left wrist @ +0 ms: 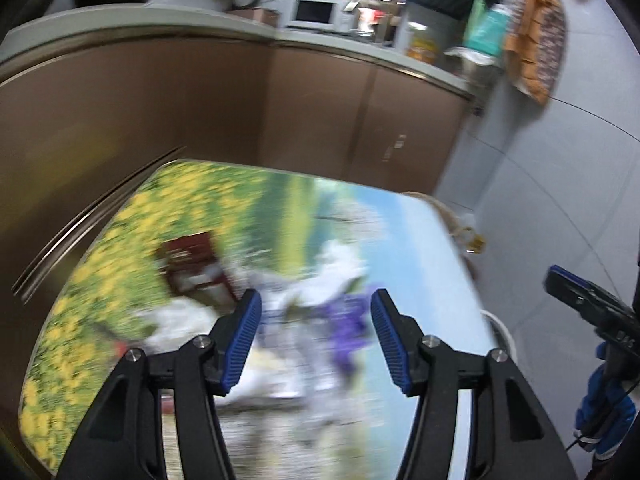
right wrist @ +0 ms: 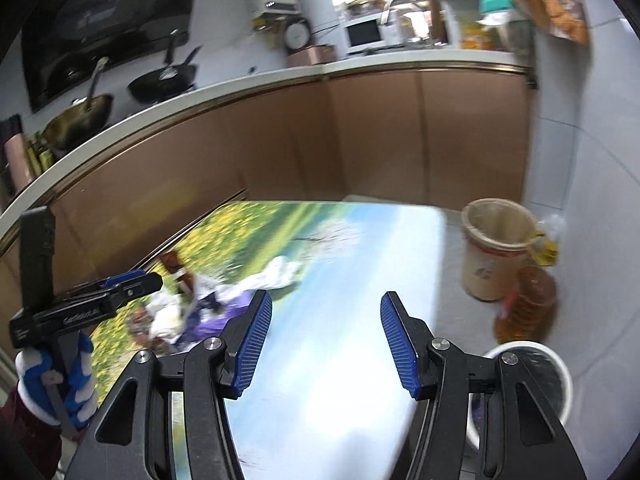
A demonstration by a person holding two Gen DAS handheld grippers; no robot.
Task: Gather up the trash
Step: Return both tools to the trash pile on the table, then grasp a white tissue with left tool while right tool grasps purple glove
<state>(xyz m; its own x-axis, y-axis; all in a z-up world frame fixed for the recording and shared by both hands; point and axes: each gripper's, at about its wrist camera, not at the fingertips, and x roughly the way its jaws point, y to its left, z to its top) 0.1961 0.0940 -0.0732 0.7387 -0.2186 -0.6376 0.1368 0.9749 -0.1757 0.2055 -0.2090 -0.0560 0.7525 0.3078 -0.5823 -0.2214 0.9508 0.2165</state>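
No writing is reading clearly (blur). Both the left claw (left wrist: 316,308) and right claw (right wrist: 326,312) are gaping half-open, empty; trash (left wrist: 320,300) is lying on the tabletop (left wrist: 420,260) just beyond the left.

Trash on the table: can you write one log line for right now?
left tool: open, empty | right tool: open, empty | trash pile: on table, untouched | white bin: beside table

Ahead of me runs a brown cabinet front (right wrist: 360,132) under a pale counter (right wrist: 224,84), where I see two dark pans (right wrist: 164,80), a brass-coloured wok (right wrist: 80,116), a round clock (right wrist: 298,34) and a white microwave (right wrist: 366,34). On the floor to the right stands a bottle of amber oil (right wrist: 528,304).
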